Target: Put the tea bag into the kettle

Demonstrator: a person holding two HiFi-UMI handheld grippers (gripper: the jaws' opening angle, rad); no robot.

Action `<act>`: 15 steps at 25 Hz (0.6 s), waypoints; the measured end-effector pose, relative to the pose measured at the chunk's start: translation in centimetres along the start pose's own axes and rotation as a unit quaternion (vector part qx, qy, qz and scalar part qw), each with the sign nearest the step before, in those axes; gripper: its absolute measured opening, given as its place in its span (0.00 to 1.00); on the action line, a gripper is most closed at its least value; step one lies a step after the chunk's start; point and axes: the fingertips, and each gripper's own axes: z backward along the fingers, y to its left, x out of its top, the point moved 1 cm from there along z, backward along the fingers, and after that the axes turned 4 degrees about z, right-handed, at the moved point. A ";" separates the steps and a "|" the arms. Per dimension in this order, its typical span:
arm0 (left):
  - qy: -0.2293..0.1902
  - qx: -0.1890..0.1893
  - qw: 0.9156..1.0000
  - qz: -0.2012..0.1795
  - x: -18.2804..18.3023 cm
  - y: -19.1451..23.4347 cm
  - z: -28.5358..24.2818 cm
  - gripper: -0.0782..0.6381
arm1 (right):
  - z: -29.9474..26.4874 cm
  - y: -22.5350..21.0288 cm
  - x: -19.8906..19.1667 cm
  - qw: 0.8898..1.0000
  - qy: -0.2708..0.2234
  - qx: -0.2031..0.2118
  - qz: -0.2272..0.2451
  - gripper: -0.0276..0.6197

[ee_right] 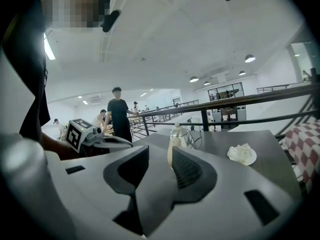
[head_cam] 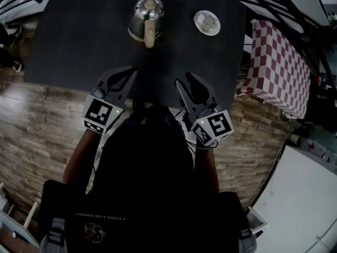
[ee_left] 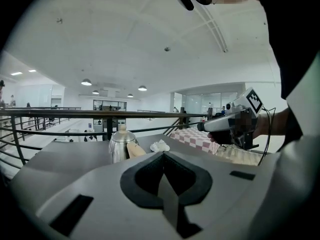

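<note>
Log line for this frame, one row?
left gripper: shut, empty | right gripper: open, empty | tea bag: on saucer, right of kettle | kettle: on table, untouched

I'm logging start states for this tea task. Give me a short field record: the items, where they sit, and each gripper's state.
table: dark, bears everything
kettle: metal, upright, far middle, handle toward the person
tea bag: on the plate, not in the kettle
plate: small, white, right of the kettle, apart from it
left gripper: shut, empty
right gripper: open, empty
task: not started
</note>
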 end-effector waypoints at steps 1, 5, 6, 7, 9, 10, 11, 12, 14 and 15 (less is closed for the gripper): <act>-0.001 0.003 1.000 0.001 0.1 0.4 -0.1 0.12 | -0.4 -0.2 0.1 1.000 0.000 0.001 0.002 0.26; 0.000 0.011 1.000 0.010 0.3 1.1 -0.4 0.12 | -1.3 -0.9 0.8 1.000 0.000 0.007 0.006 0.26; 0.000 0.012 1.000 0.010 0.3 1.2 -0.5 0.12 | -1.4 -1.0 1.0 1.000 0.000 0.008 0.007 0.26; 0.001 0.012 1.000 0.009 0.4 1.4 -0.7 0.12 | -1.6 -1.1 1.1 1.000 -0.001 0.009 0.008 0.26; 0.001 0.012 1.000 0.005 0.7 1.7 -1.1 0.12 | -1.7 -1.5 1.3 1.000 -0.002 0.007 0.008 0.26; 0.001 0.012 1.000 0.003 0.9 1.9 -1.4 0.12 | -1.8 -1.8 1.4 1.000 -0.003 0.006 0.007 0.26; 0.000 0.012 1.000 0.002 1.1 2.0 -1.6 0.12 | -1.8 -2.1 1.4 1.000 -0.004 0.004 0.007 0.26; -0.001 0.012 1.000 0.000 1.3 2.1 -1.9 0.12 | -1.7 -2.4 1.5 1.000 -0.004 0.002 0.007 0.26; -0.001 0.011 1.000 -0.003 1.6 2.2 -2.6 0.12 | -1.6 -3.0 1.5 1.000 -0.004 -0.001 0.005 0.26; 0.000 0.012 1.000 -0.004 1.8 2.3 -2.9 0.12 | -1.6 -3.5 1.5 1.000 -0.005 -0.002 0.004 0.26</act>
